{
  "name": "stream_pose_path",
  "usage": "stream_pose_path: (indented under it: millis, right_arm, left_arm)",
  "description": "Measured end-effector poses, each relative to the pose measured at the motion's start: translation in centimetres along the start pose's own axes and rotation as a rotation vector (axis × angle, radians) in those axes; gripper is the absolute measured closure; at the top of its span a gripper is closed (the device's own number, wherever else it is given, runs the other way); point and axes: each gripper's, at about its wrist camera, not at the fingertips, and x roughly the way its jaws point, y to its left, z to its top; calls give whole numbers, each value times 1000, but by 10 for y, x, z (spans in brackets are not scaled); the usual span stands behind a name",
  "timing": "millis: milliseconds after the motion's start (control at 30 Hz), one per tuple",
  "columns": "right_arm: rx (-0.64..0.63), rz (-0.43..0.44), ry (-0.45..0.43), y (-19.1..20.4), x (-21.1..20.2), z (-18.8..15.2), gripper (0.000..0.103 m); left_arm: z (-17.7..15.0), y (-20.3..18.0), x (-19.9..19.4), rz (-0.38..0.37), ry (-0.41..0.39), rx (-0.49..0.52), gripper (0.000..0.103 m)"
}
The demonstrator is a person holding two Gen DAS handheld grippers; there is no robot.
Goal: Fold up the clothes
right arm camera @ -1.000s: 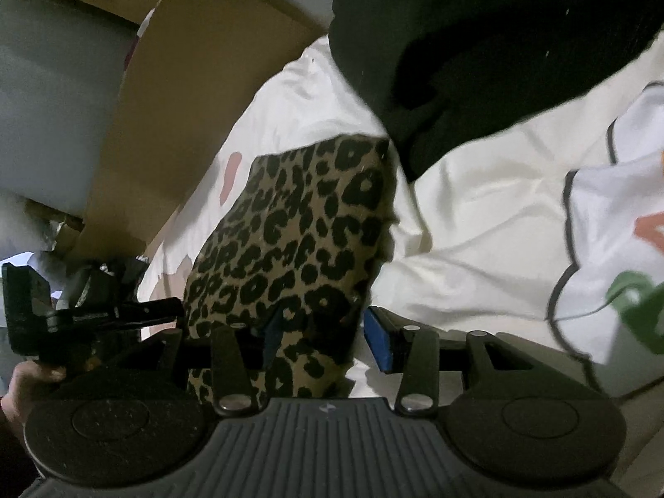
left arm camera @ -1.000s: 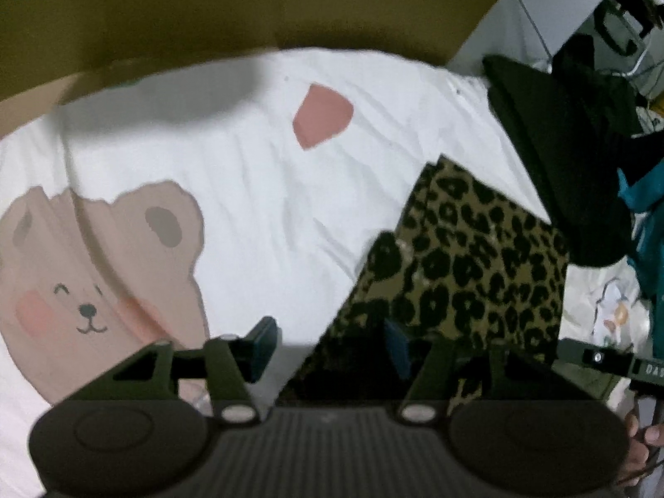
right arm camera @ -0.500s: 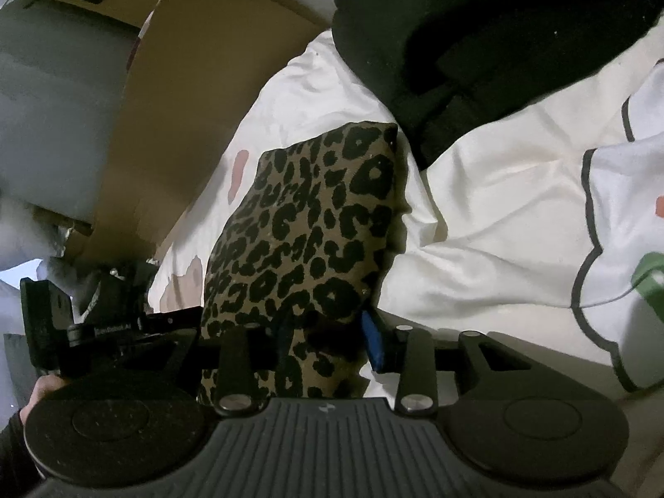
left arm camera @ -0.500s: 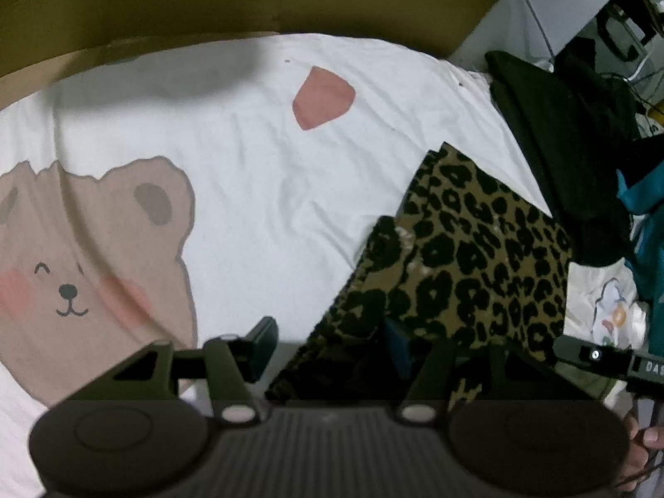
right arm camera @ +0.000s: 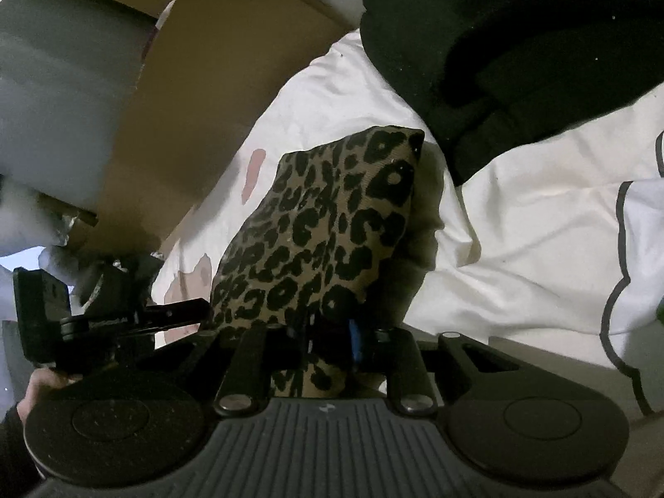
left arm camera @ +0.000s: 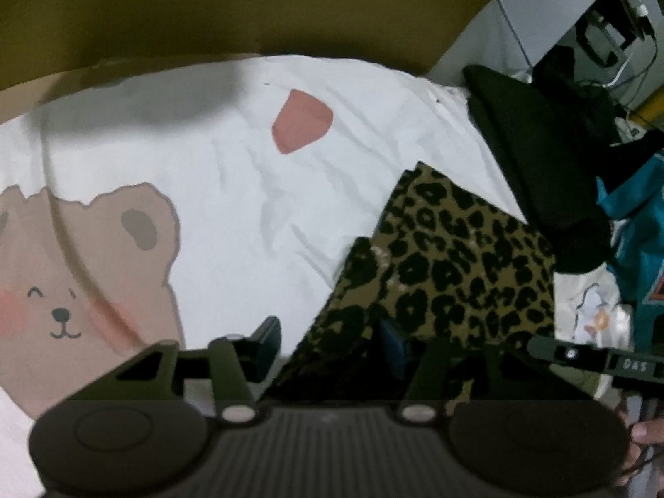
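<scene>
A folded leopard-print garment (left arm camera: 465, 265) lies on a white bedsheet (left arm camera: 232, 191) printed with a brown bear. My left gripper (left arm camera: 328, 342) hovers over the garment's near left corner. Its jaws are closing a little, but the left finger (left arm camera: 265, 338) still stands over bare sheet and the pads do not press the fabric. In the right wrist view the same garment (right arm camera: 332, 224) rises in a hump. My right gripper (right arm camera: 330, 334) is closing, with the near edge of the fabric pinched between its narrow-set fingers.
A black garment (left arm camera: 539, 157) lies heaped beyond the leopard one, also black garment (right arm camera: 518, 41). A teal garment (left arm camera: 639, 240) sits at the far right. Brown cardboard (left arm camera: 249, 8) stands along the bed's far edge. A hand (right arm camera: 37, 390) holds the other gripper at the left.
The right gripper's fingers have drawn together onto the leopard garment's near edge, and the fabric now bunches up between them. The left gripper has hardly moved.
</scene>
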Motion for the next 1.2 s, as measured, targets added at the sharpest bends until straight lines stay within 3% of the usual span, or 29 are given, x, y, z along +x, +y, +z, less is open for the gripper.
stream_pose_path:
  millis: [167, 367, 833, 900, 967, 1033, 1133, 1200]
  right_arm:
    - [67, -7, 17, -13, 5, -3, 77]
    - [120, 18, 24, -21, 9, -6, 76]
    - [133, 38, 35, -9, 18, -8, 75]
    - [115, 48, 30, -2, 15, -7, 75]
    - [105, 56, 24, 3, 12, -6, 75]
    - [102, 52, 24, 4, 12, -6, 75]
    - [103, 42, 30, 2, 14, -9, 75]
    - [116, 36, 33, -1, 15, -11, 76]
  left_arm:
    - [2, -3, 7, -49, -15, 16, 43]
    - [7, 1, 12, -146, -45, -33, 36]
    - [15, 10, 49, -196, 15, -101, 35]
    - [16, 9, 50, -197, 11, -95, 41]
    - [16, 7, 45, -189, -13, -67, 62]
    - [15, 6, 38, -197, -32, -40, 71]
    - [18, 9, 34, -217, -30, -39, 72]
    - [20, 10, 37, -211, -8, -50, 64]
